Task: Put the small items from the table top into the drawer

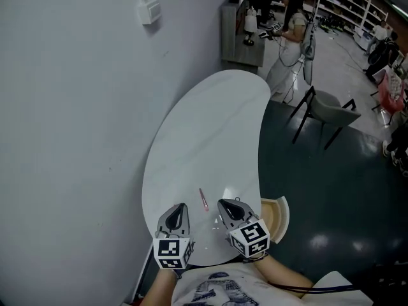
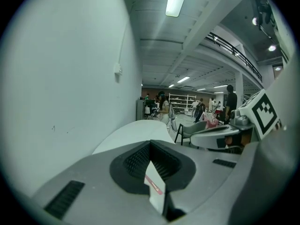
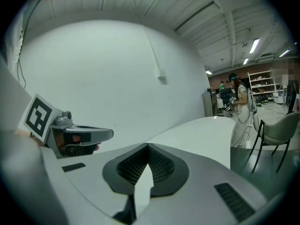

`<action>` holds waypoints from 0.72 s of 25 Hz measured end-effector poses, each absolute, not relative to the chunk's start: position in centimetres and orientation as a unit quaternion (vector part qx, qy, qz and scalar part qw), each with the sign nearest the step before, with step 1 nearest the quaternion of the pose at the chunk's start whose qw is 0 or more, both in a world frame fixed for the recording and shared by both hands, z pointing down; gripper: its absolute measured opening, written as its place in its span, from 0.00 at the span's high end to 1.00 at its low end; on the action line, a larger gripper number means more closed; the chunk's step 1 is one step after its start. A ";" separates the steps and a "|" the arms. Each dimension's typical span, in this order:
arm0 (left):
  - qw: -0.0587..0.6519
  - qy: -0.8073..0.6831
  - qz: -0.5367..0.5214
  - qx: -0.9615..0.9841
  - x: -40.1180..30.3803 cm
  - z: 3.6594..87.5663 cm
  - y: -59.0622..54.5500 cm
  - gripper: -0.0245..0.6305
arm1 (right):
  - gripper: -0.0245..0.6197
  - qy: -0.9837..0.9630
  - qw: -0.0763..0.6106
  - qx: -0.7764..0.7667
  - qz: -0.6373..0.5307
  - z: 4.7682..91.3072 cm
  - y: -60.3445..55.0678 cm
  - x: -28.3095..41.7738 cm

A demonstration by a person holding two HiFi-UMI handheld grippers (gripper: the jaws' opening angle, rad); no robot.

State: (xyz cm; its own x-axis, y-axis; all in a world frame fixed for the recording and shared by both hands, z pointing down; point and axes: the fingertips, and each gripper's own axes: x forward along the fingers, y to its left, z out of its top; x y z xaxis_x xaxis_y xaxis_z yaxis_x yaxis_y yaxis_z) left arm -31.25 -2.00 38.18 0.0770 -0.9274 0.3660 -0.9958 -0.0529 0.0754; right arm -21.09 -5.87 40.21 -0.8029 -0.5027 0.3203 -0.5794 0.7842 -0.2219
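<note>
A thin pink stick-like item (image 1: 203, 199) lies on the white kidney-shaped table (image 1: 204, 132) near its front end. A small clear thing (image 1: 217, 222) lies beside it; I cannot tell what it is. My left gripper (image 1: 180, 207) is just left of the pink item and my right gripper (image 1: 224, 204) just right of it, both low over the table and shut with nothing held. In the left gripper view the jaws (image 2: 150, 143) meet, and the pink item (image 2: 156, 185) shows through the gap below them. The right gripper (image 3: 148, 146) is likewise shut. The drawer (image 1: 275, 217) stands open at the table's right front, showing a wooden inside.
A grey wall (image 1: 70, 120) runs along the table's left side, with a white box (image 1: 150, 10) fixed on it. A grey chair (image 1: 326, 110) stands on the dark floor to the right. A person (image 1: 290, 34) stands by a cabinet (image 1: 242, 40) beyond the table's far end.
</note>
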 end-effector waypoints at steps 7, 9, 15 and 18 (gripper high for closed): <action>0.171 -0.642 0.114 0.738 -33.6 39.9 -4.0 0.93 | 0.93 -0.922 0.147 0.321 0.157 41.7 -7.2 -23.4; 0.171 -0.632 0.118 0.746 -33.9 40.5 -4.2 0.93 | 0.93 -0.918 0.158 0.330 0.152 42.3 -7.2 -23.9; 0.182 -0.613 0.121 0.759 -35.1 42.8 -5.1 0.93 | 0.93 -0.910 0.188 0.340 0.147 45.2 -7.7 -25.6; 0.191 -0.605 0.125 0.763 -35.9 43.9 -5.4 0.93 | 0.93 -0.905 0.202 0.342 0.155 46.6 -8.1 -26.4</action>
